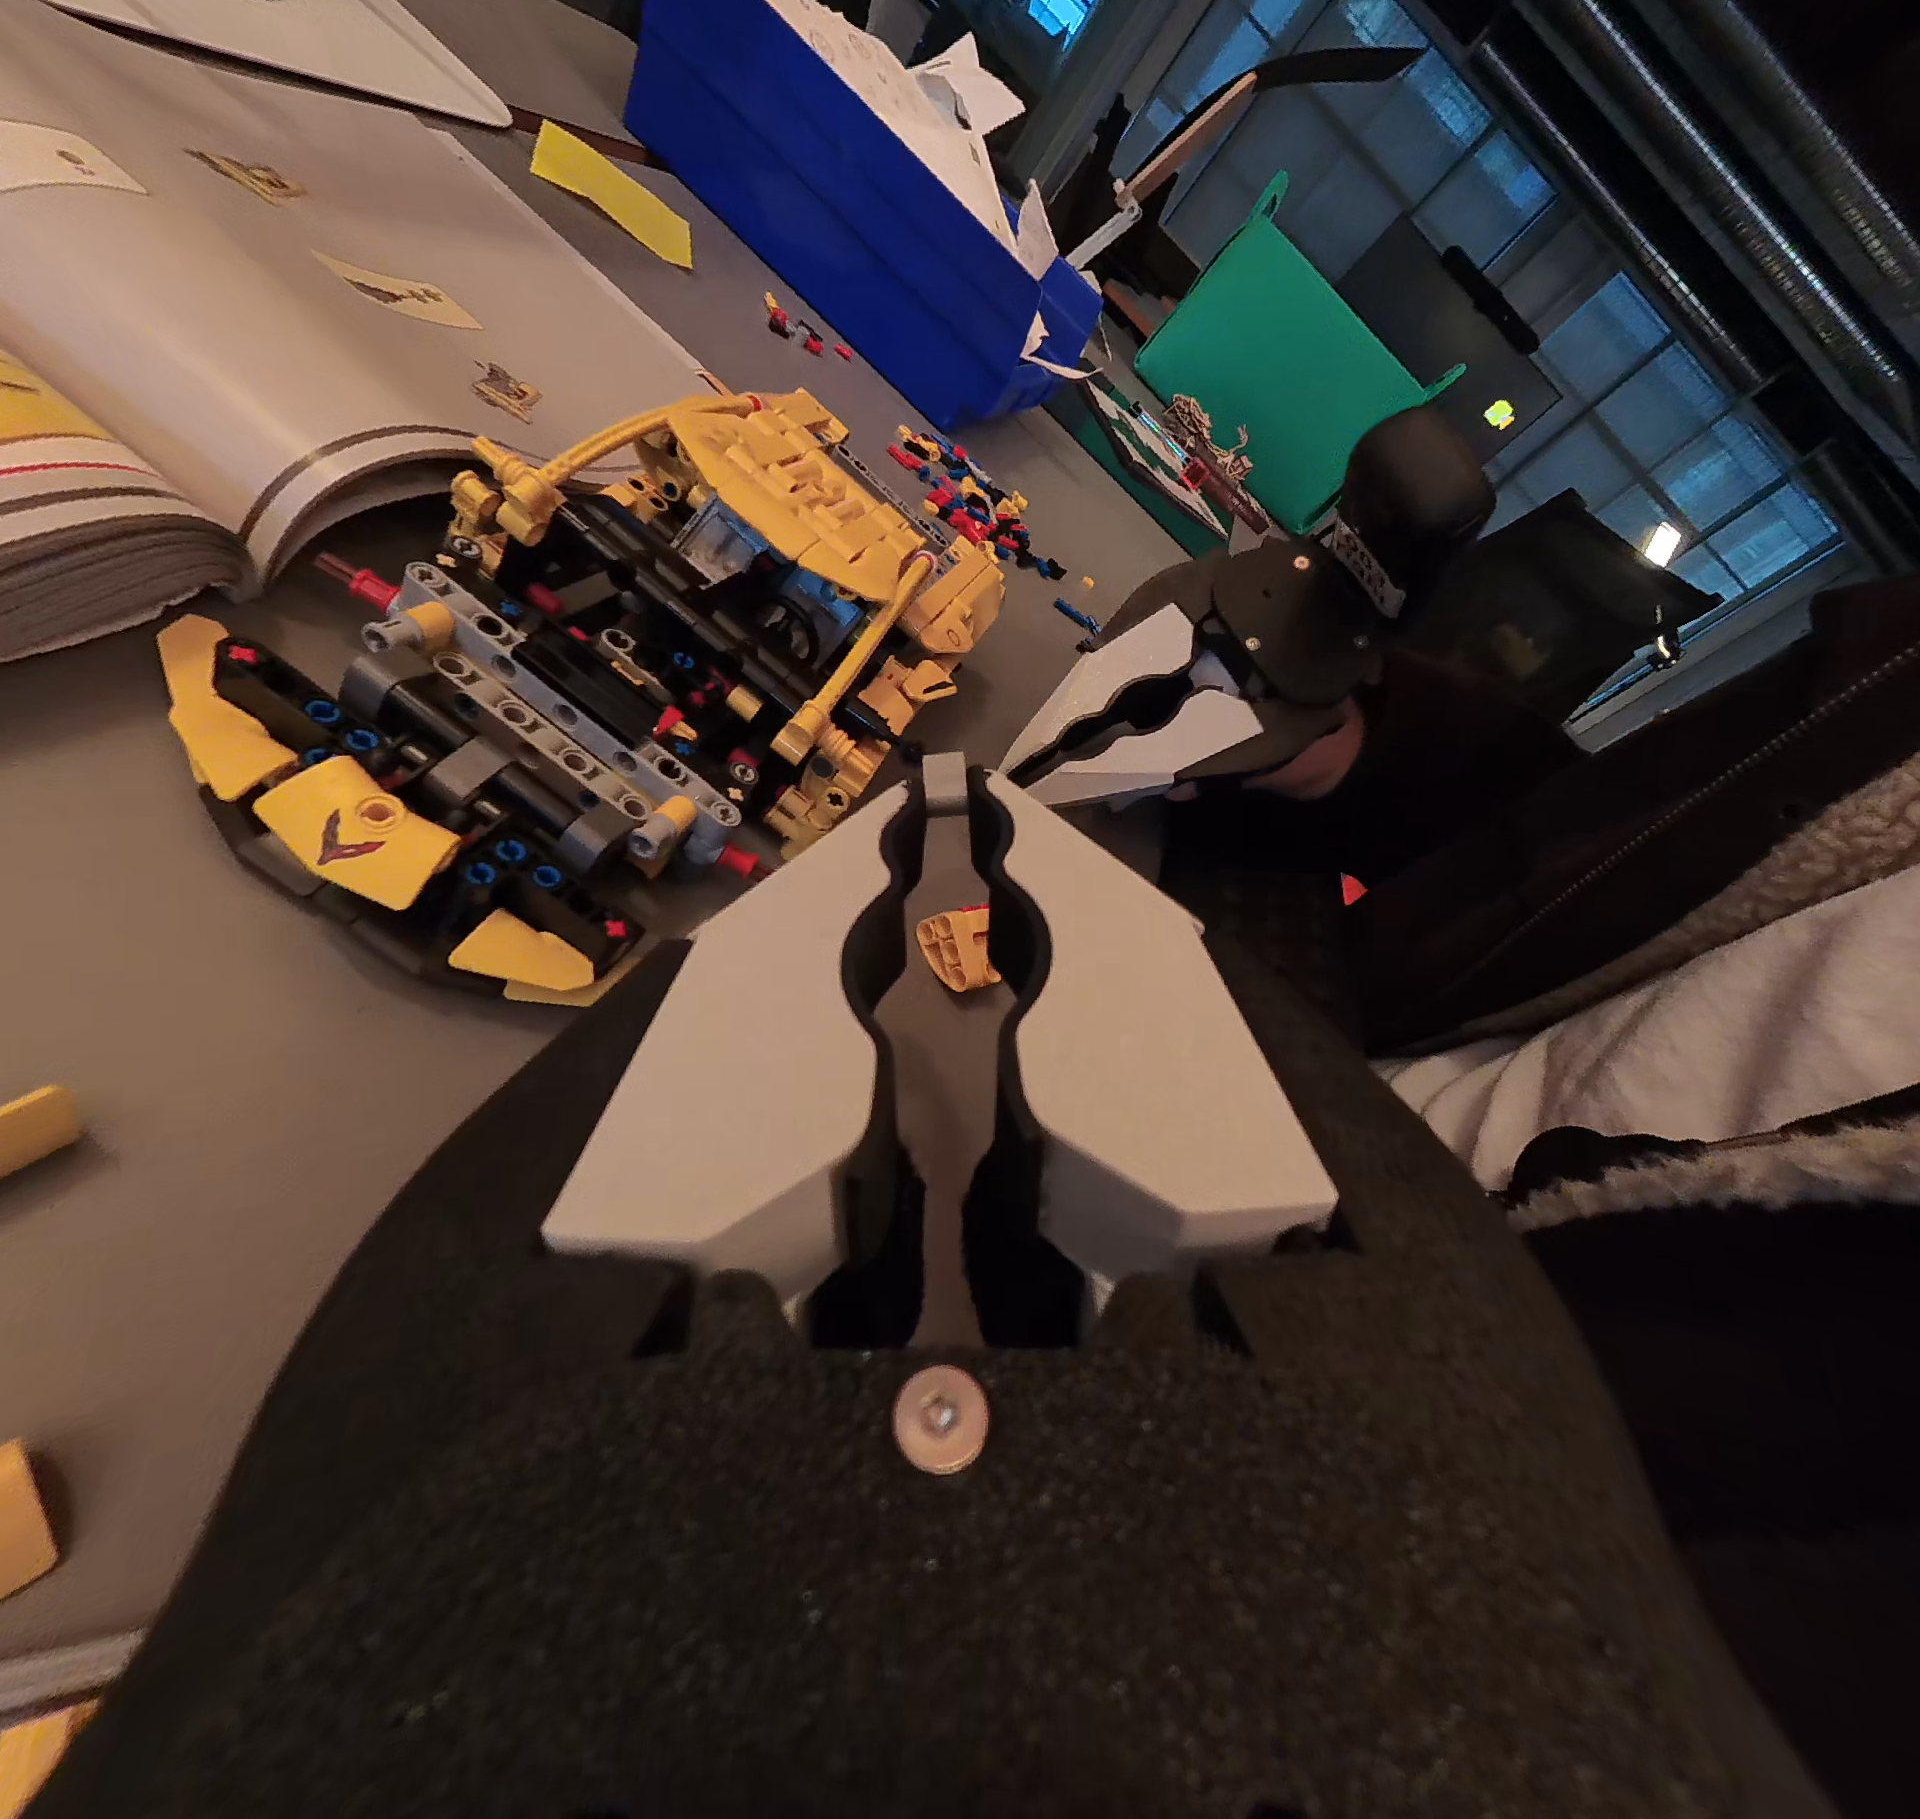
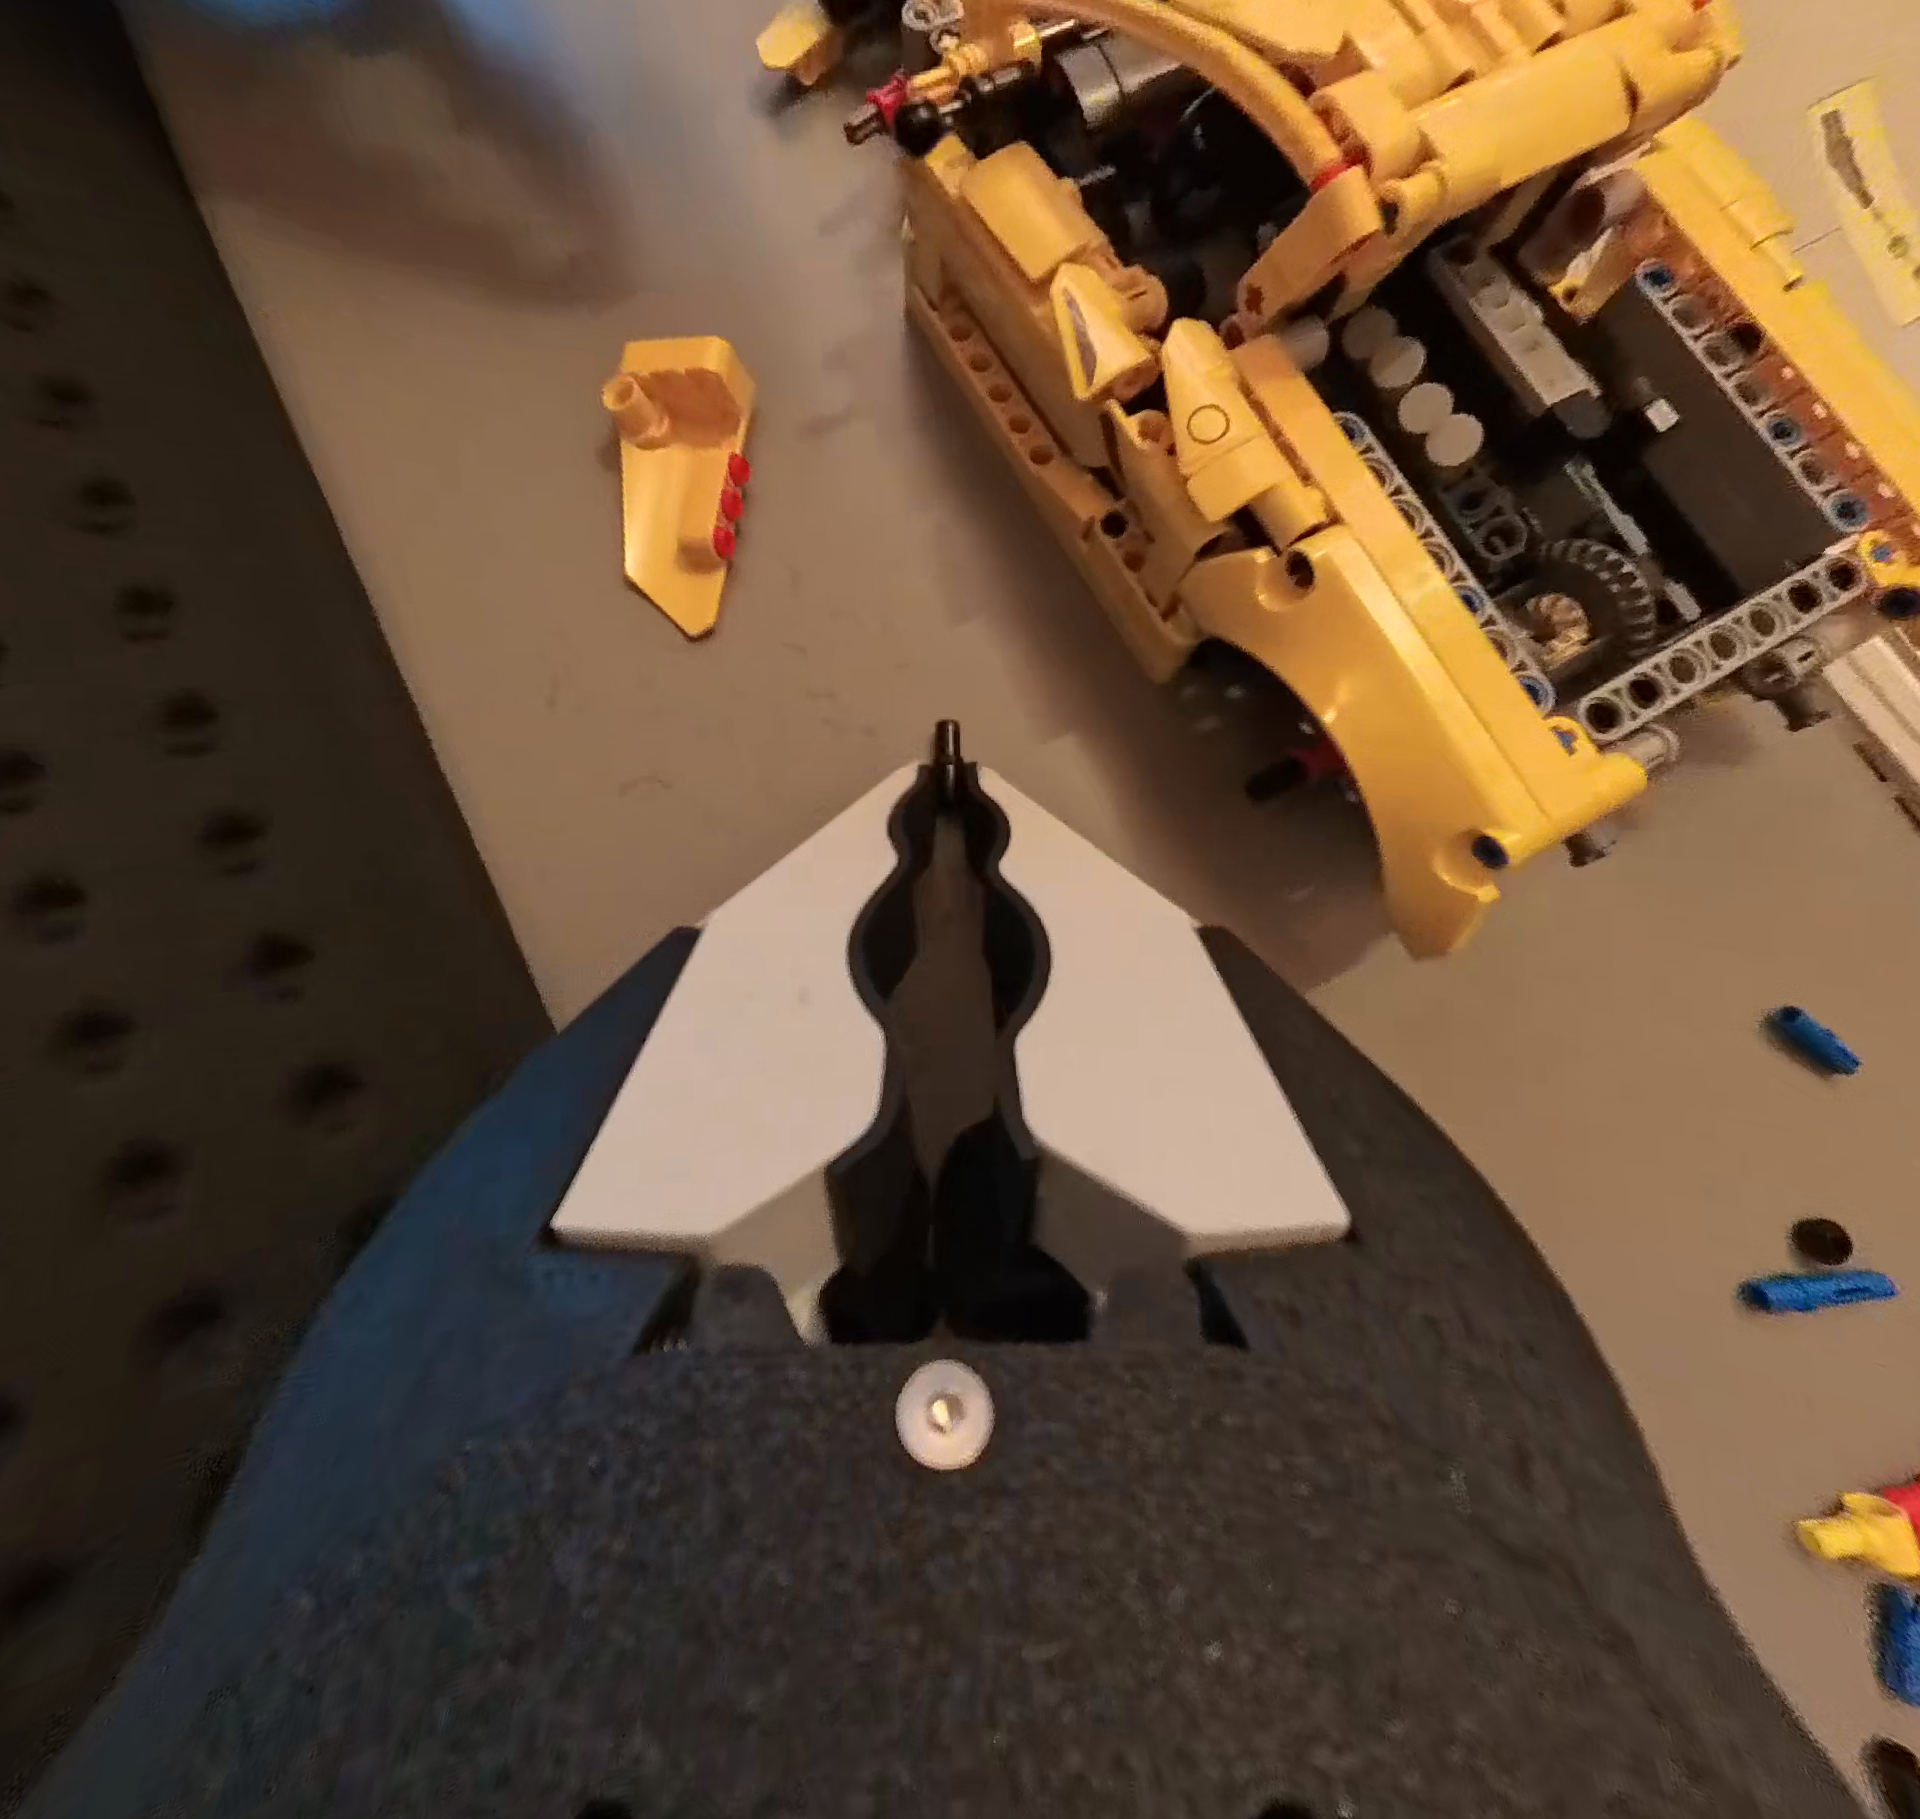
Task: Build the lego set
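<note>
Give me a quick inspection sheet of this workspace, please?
Surface: grey table.
Job's things: part-built yellow lego car; loose yellow panel piece; open instruction book.
Clutter: small loose pieces; blue bin.
Grippers: left hand-held gripper shut on a grey piece; right hand-held gripper shut on a black pin.
Cables: nothing seen.
Surroundings: windows, green board.

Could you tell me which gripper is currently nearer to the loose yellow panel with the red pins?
Right. The right gripper hovers just short of the yellow panel; the left gripper sits farther back.
</note>
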{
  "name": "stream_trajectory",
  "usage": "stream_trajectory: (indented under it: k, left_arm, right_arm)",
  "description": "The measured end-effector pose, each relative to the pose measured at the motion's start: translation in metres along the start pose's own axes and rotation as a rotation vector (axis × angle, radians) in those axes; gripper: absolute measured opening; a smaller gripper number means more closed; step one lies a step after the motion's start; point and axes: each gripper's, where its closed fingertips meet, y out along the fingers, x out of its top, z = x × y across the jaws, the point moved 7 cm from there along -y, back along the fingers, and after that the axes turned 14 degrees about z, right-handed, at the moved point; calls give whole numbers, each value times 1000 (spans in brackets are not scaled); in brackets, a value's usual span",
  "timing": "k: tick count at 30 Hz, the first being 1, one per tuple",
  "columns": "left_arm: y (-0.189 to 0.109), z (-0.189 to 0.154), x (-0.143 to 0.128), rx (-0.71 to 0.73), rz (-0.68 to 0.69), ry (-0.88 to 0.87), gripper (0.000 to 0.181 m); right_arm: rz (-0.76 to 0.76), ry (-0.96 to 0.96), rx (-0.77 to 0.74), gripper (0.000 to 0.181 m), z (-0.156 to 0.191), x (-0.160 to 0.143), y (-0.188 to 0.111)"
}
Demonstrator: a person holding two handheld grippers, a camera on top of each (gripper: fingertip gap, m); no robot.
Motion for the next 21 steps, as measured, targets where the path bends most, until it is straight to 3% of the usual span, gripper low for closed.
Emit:
stream_trajectory:
  k: [3,6,9,13,16,21]
  left_arm:
    - [-1,-2,1,-4,-5,8,7]
    - [-2,-2,1,0,-8,11,7]
    - [-3,-3,1,-1,-13,11,7]
    - [-2,-7,2,-8,-6,28,7]
    - [0,-10,1,6,11,49,7]
    - [-1,-10,-1,15,15,47,8]
  right_arm:
    - [30,24,28,4,0,-2,-5]
    - [115,41,14,4,-15,-11,-35]
    - [419,90,-67,3,-56,-54,-92]
    - [866,332,-67,3,-99,-133,-158]
    - [1070,434,2,3,-108,-171,-169]
    - [1282,457,144,3,-105,-205,-152]
